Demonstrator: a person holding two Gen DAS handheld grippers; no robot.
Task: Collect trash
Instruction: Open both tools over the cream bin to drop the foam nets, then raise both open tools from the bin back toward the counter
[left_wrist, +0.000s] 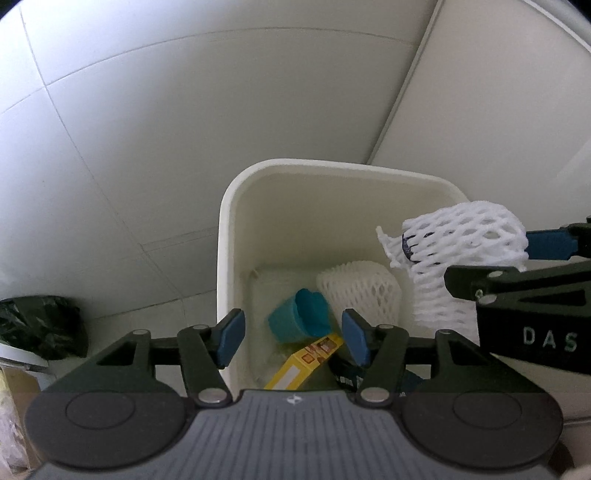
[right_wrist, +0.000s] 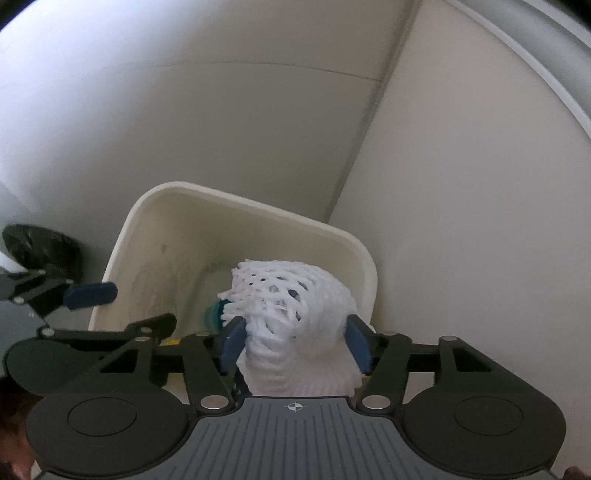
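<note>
Hanging between the half-open jaws of the right gripper (right_wrist: 295, 345), above the bin (right_wrist: 122, 240), the foam net (right_wrist: 295, 314) looks light and squashy — best pinched mid-body. Left gripper (left_wrist: 293, 334) stands open, empty.

My left gripper (left_wrist: 293, 338) and right gripper (right_wrist: 295, 345) look the same: black linkage arms with silver rivets, blue pads, grey ribbed base. White letters "DAS" mark one side.
</note>
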